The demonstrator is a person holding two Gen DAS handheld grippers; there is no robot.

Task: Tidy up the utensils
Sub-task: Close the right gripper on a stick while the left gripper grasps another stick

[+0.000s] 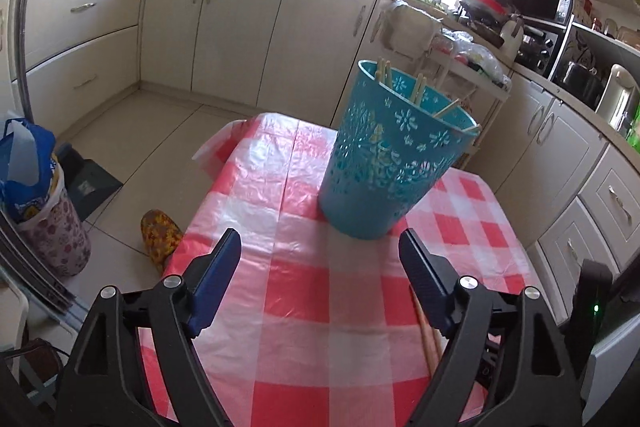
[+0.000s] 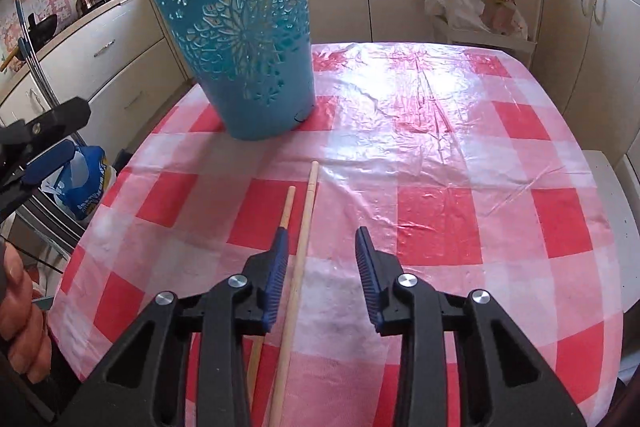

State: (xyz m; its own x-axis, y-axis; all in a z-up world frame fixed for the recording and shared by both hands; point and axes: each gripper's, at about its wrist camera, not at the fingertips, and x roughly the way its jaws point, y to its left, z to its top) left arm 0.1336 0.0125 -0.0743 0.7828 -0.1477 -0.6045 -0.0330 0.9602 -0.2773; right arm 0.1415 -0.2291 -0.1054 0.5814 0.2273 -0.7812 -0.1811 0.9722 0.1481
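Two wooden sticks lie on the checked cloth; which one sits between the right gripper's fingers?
The longer-reaching stick, whose tip lies nearer the blue basket, passes between the open right gripper. The other stick runs under its left finger.

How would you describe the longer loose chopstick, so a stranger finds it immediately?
On the red-checked tablecloth, in front of the blue basket, two chopsticks lie side by side. It is the right one, whose tip reaches nearer the basket than its neighbour's.

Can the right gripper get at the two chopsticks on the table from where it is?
Probably yes. The right gripper is open, one chopstick already lies between its jaws, the other just outside, with nothing covering them.
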